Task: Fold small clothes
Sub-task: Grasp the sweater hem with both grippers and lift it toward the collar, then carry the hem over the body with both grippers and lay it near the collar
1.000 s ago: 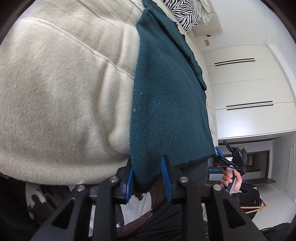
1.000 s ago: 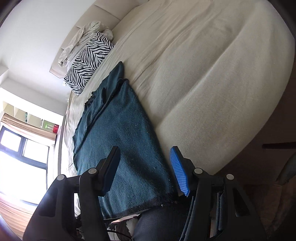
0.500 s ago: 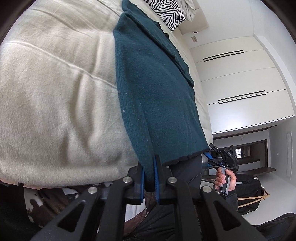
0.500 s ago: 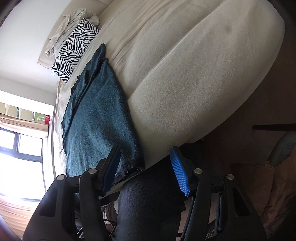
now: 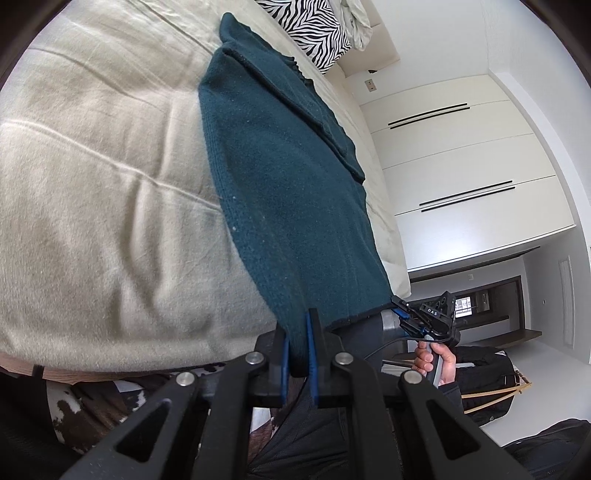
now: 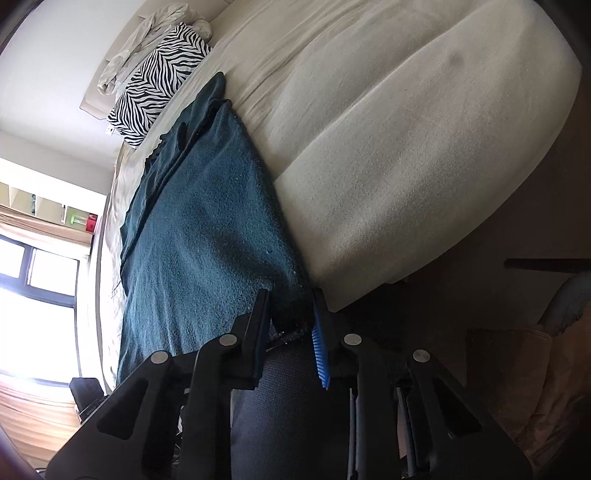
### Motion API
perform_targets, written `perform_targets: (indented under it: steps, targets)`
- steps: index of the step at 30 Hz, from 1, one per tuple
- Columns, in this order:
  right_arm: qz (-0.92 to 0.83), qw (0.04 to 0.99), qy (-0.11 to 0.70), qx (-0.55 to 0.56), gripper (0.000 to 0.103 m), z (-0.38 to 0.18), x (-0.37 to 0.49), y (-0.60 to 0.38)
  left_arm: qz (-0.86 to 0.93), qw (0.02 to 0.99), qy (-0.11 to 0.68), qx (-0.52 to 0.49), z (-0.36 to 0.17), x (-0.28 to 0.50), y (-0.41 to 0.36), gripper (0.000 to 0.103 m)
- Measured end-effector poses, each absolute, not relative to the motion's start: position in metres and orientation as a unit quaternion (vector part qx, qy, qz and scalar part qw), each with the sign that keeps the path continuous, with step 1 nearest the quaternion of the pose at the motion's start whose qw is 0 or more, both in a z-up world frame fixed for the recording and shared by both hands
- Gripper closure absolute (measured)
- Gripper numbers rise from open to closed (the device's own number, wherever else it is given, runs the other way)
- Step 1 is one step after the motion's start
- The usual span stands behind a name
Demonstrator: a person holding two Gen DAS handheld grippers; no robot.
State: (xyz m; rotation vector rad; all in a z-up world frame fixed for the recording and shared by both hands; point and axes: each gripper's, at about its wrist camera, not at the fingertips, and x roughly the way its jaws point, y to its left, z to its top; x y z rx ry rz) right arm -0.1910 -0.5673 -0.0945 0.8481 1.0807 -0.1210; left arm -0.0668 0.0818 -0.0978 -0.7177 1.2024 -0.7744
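A dark teal knit garment [image 5: 291, 192] lies lengthwise on the cream bed [image 5: 96, 184], its hem hanging over the near edge. My left gripper [image 5: 296, 345] is shut on one bottom corner of the hem. My right gripper [image 6: 291, 325] has its fingers around the other bottom corner of the garment [image 6: 207, 240], closed onto the cloth with a narrow gap. The right gripper also shows in the left wrist view [image 5: 424, 321], held by a hand at the far hem corner.
A zebra-print pillow [image 6: 155, 81] and a crumpled pale cloth [image 6: 147, 33] lie at the head of the bed. White wardrobe doors [image 5: 461, 166] stand beyond the bed. A window [image 6: 33, 280] is at one side. My dark-trousered legs [image 6: 295, 406] are below the grippers.
Both grippers have closed on the hem corners: the left shut half a second ago, the right moved in from open and closed on the cloth now. The garment is pulled taut.
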Motion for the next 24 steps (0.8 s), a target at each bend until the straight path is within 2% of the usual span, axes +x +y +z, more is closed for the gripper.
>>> perform_targets:
  steps: [3,5,15,24]
  targets:
    - [-0.064,0.779,0.500,0.373,0.094,-0.085,-0.190,-0.564,-0.350,0.696,0.536,-0.325,-0.097,-0.065,0.082,0.094]
    - [-0.067,0.786,0.496,0.364,0.095,-0.077,-0.190,-0.561,-0.353,0.696,0.533,-0.328,-0.096,-0.064,0.082,0.094]
    - [-0.035,0.815,0.445,0.369,0.096,-0.035,-0.177,-0.553,-0.369,0.686,0.503,-0.374,-0.082,-0.053,0.089,0.094]
    - [-0.012,0.835,0.379,0.398,0.096,-0.008,-0.133,-0.550,-0.379,0.701,0.446,-0.408,-0.052,-0.016,0.097,0.094]
